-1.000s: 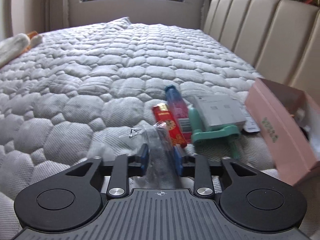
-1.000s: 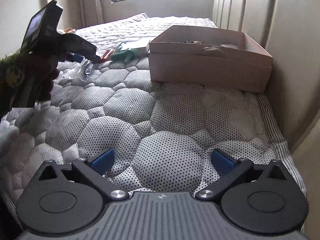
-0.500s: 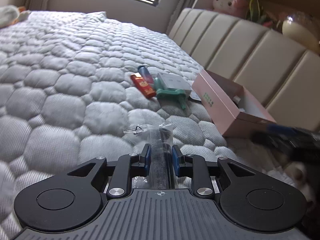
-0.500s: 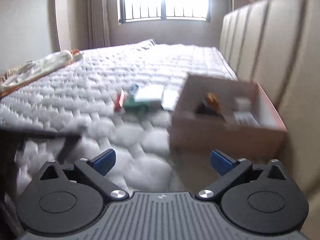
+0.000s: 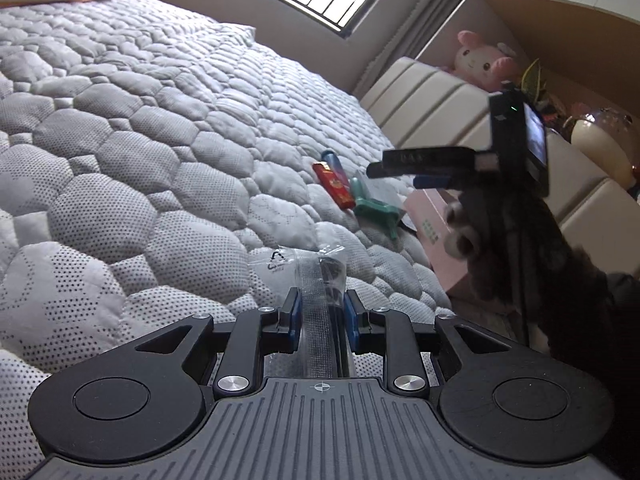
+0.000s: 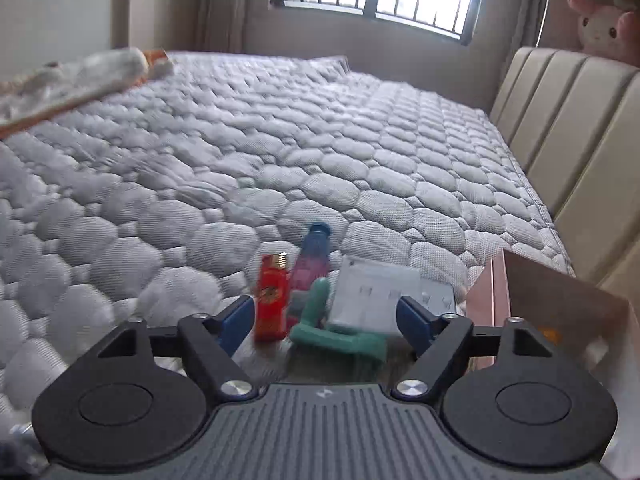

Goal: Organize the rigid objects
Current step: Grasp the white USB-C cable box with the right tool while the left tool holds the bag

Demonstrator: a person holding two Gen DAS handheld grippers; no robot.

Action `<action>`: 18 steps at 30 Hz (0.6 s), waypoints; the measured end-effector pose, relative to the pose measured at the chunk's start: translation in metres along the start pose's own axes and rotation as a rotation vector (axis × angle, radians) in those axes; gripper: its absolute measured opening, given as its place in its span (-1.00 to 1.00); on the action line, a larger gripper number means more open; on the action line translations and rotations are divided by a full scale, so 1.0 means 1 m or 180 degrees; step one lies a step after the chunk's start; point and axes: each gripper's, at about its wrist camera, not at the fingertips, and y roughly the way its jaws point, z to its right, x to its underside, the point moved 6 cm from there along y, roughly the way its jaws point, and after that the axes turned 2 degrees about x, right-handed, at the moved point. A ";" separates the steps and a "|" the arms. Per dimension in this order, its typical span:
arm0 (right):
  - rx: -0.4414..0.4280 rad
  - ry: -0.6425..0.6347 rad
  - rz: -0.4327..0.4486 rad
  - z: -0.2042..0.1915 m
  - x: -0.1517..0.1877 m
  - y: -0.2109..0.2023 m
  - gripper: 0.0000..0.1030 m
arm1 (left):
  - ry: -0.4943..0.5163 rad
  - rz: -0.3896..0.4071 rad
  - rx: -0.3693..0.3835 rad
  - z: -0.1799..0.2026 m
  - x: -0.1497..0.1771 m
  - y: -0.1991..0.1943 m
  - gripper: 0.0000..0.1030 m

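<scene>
Two blue-padded fingers of the left gripper (image 5: 320, 312) pinch a crinkly clear plastic zip bag (image 5: 318, 280) above the quilted grey mattress (image 5: 140, 140), while the right gripper (image 6: 326, 320) gapes wide, empty, over a glossy red lighter (image 6: 272, 300), green plastic clamp (image 6: 336, 336) and flat grey box (image 6: 372, 300).

Red lighter (image 6: 273, 306), green brush (image 6: 336, 334), pink box (image 5: 434, 232)
</scene>
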 end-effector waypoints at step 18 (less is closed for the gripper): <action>0.0099 0.0318 -0.0908 0.028 0.000 0.058 0.34 | -0.0018 -0.0103 0.0093 0.007 0.008 0.002 -0.52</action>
